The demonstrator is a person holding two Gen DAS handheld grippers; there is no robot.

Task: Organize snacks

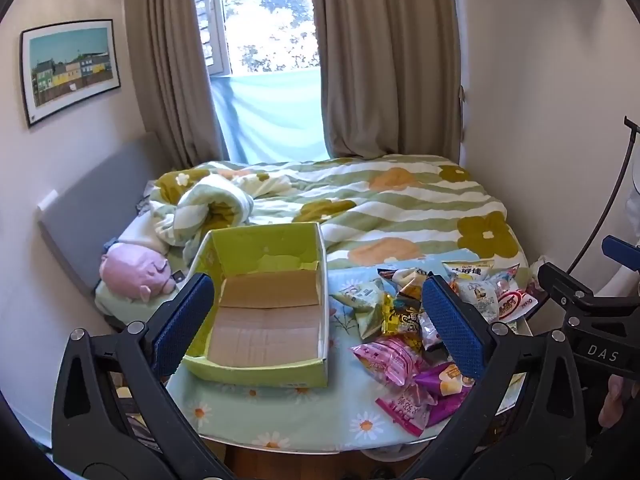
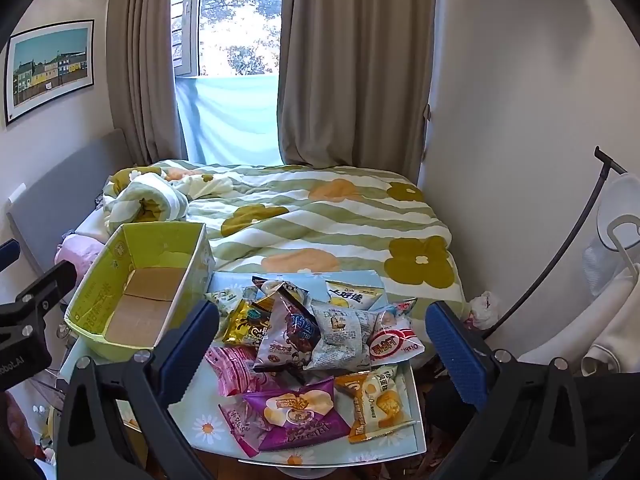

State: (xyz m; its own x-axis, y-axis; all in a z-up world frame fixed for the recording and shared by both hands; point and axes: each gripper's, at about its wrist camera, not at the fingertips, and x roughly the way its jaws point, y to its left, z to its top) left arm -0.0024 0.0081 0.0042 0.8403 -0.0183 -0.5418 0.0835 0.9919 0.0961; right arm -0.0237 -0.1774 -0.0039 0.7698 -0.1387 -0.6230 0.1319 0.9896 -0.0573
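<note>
In the left wrist view the left gripper [image 1: 320,320] is held wide open, the empty green box [image 1: 264,308] framed between its jaws, while in the right wrist view the snack packets [image 2: 316,344] are framed between the equally spread jaws of the right gripper [image 2: 324,344].

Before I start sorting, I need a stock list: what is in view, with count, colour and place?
Cardboard box: one, green outside, brown floor, nothing in it, left on the table.
Snack packets: a pile, exact count unclear, pink, purple, gold, orange, white, right of the box.
Table: one, pale daisy-print cloth, foreground.
Bed: one, green-striped flower quilt, behind the table.
Plush toy: one, pink, left of the box.
Framed picture: one, on the left wall.
Curtains: two, beige, at the window.
Left hand-held gripper: black, blue pads, open.
Right hand-held gripper: same colours, open.
</note>
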